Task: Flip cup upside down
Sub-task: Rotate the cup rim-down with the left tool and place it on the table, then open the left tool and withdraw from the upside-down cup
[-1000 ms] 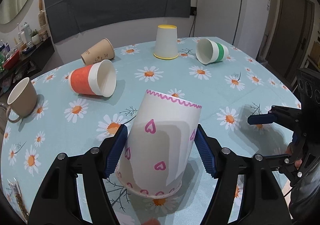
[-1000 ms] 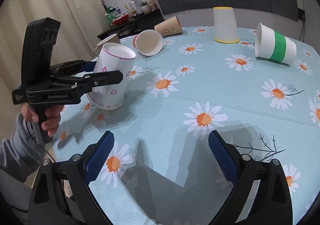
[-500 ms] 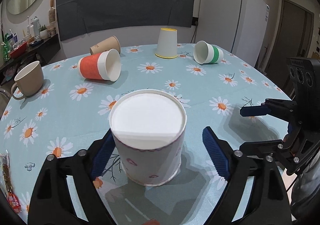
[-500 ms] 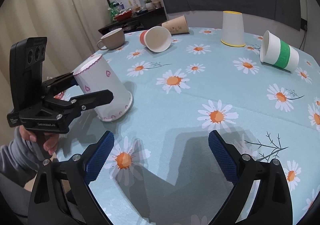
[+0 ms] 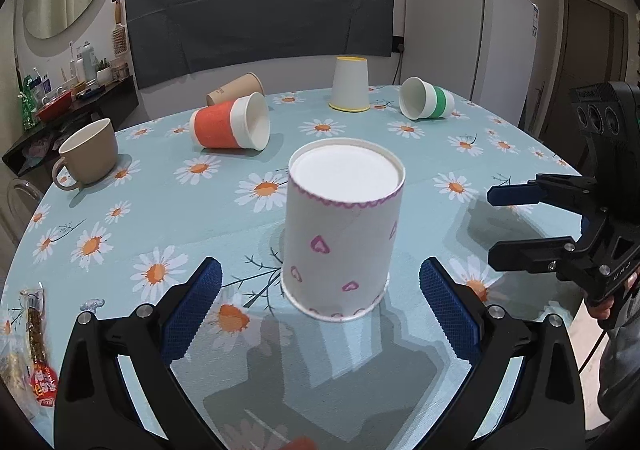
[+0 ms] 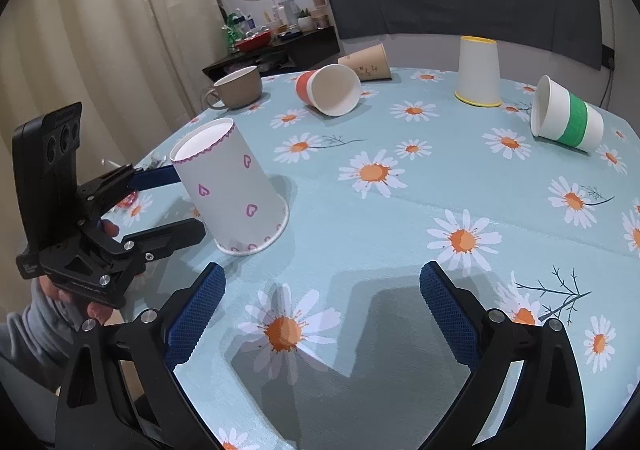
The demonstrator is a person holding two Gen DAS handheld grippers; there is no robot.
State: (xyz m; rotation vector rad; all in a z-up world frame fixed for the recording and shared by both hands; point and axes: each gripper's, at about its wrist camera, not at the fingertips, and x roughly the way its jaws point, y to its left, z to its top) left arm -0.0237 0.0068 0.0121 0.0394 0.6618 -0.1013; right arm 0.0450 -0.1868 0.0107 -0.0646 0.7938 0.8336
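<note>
A white paper cup with pink hearts (image 5: 340, 242) stands upside down on the daisy tablecloth, rim down, and also shows in the right wrist view (image 6: 232, 186). My left gripper (image 5: 320, 310) is open, its blue pads just short of the cup on either side, not touching it. In the right wrist view the left gripper (image 6: 160, 206) sits at the cup's left. My right gripper (image 6: 322, 314) is open and empty over bare cloth to the cup's right; it shows in the left wrist view (image 5: 504, 222).
An orange cup (image 5: 230, 126), a brown cup (image 5: 236, 88) and a green-banded cup (image 5: 426, 103) lie on their sides at the back. A yellow-rimmed cup (image 5: 350, 90) stands upside down. A beige mug (image 5: 88, 154) is at left. Snack packets (image 5: 36, 354) lie at the near left edge.
The left gripper has opened, let go of the heart cup standing rim down on the table, and drawn back from it. The right gripper has barely moved.
</note>
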